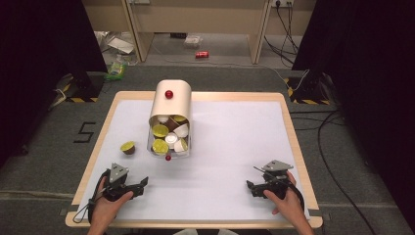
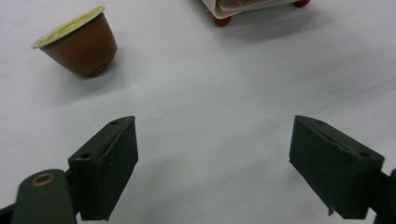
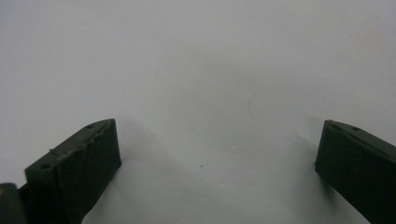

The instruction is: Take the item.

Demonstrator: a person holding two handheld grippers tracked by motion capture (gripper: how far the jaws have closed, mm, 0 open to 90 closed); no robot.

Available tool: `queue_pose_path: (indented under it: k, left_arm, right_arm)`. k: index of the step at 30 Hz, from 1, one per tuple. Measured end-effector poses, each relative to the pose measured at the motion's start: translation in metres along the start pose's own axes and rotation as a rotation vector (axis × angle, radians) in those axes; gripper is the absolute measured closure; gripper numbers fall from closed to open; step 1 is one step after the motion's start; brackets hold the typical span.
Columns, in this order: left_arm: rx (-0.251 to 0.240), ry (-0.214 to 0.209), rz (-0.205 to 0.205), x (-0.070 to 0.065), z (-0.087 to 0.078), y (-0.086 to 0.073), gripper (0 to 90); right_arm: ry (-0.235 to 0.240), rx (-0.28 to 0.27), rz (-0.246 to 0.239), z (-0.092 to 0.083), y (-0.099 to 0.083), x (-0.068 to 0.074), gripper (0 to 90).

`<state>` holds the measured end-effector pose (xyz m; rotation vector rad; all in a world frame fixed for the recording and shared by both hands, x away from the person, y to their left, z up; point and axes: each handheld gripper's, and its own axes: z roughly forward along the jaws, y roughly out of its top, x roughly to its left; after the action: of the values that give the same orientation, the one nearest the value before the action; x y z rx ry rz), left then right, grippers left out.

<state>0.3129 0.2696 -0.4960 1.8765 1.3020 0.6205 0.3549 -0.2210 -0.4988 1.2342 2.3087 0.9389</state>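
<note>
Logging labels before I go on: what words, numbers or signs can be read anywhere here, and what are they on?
"5": black mark on the grey floor, left of the table.
Red can on the floor beyond the table: print too small to read.
Coffee pod with yellow lid by the left hand-held gripper: no legible text.
Nothing else readable.

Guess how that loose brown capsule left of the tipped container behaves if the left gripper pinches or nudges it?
The brown capsule lies tilted on its tapered wall, so a nudge would probably roll it in an arc. It looks small and light. Its smooth cone may slip out of the open left gripper unless pinched near the rim.
</note>
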Motion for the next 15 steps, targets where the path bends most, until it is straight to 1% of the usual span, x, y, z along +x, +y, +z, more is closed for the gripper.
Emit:
queue_pose_path:
  k: [6,9,12,14,15]
  left_arm:
    - [0.003,-0.002,0.006,-0.005,-0.003,-0.007,15.4]
    - [0.002,0.010,0.015,-0.008,-0.004,-0.010,15.3]
    - [0.010,0.009,0.020,-0.010,-0.003,-0.015,15.3]
    - [0.012,0.011,0.020,-0.012,-0.003,-0.018,15.3]
    - [0.005,0.012,0.013,-0.012,-0.003,-0.020,15.2]
  right_arm:
    - [0.000,0.000,0.000,0.000,0.000,0.000,0.5]
    - [0.000,0.000,0.000,0.000,0.000,0.000,0.5]
    - [0.001,0.000,-0.001,0.000,0.000,0.000,0.5]
    - [0.000,0.000,-0.001,0.000,0.000,0.000,0.5]
    - [0.000,0.000,0.000,0.000,0.000,0.000,0.5]
